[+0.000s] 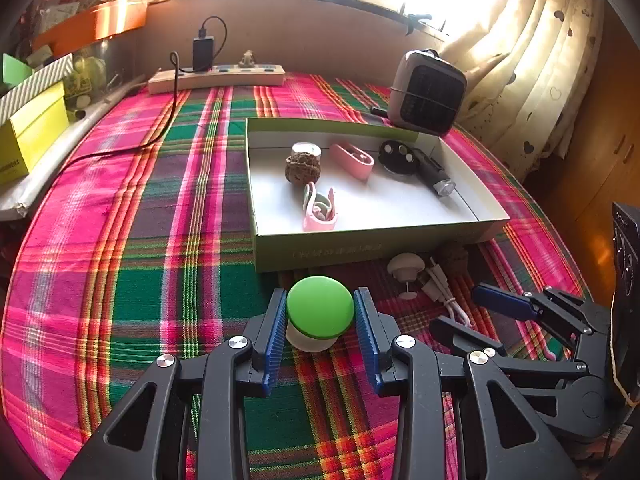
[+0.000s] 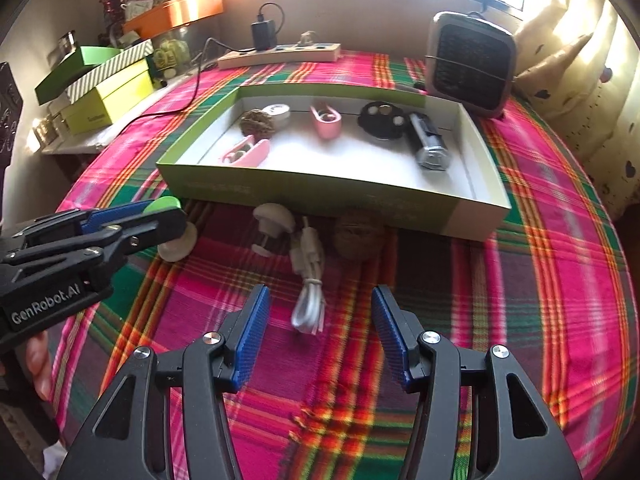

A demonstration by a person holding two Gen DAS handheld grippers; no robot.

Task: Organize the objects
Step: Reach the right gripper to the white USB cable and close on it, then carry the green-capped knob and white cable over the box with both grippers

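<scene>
Blue pads of the left claw [image 1: 320,312] pinch a green-capped mushroom [image 1: 320,306] by its cap, its white stem standing on the plaid cloth [image 1: 120,240] over the desk. To its right, the right claw [image 2: 318,336] hangs spread with nothing between its pads, low over a bundled white cable [image 2: 308,280].

Just beyond the claws, close to the front wall of the tray [image 1: 340,246], lie a white mushroom [image 2: 274,218] tipped on its side and a brown nut [image 2: 358,236], with the cable's plug end between them.

Inside the tray sit 2 pink clips [image 1: 320,208] [image 1: 352,158], another brown nut [image 1: 302,168] touching a small white tin [image 1: 306,150], a black disc [image 1: 398,154] and a black torch [image 1: 434,174] beside it.

Farther back, a grey heater [image 1: 426,94] stands off the tray's right rear corner, and a power strip [image 1: 216,76] with a black charger [image 1: 203,52] plugged in lies along the wall. Yellow and green boxes [image 2: 108,84] are stacked at the left.
</scene>
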